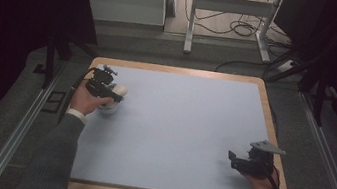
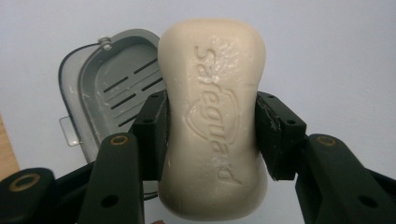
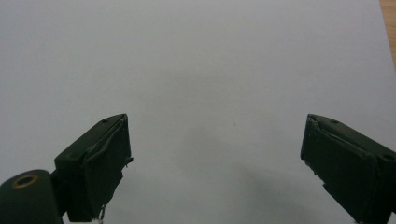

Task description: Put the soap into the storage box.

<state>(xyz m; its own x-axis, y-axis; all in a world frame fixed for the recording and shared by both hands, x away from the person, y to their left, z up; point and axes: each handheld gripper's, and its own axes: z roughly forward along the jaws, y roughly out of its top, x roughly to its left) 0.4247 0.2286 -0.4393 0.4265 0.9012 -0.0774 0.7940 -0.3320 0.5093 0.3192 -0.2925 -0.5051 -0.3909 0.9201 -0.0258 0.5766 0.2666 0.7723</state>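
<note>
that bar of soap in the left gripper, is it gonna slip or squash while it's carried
The soap bar looks solid, so it probably stays stiff between the left gripper pads. Its rounded, smooth sides may let it slide, though the narrowed middle where the pads press likely helps. Whitish residue in the soap dish hints it smears easily.

High view: from above the near edge, looking forward and down over the whole table (image 1: 177,126). Gripper views: close, along the jaws, down onto that same table; left one nearest, soap (image 2: 212,121) filling mid-frame.
</note>
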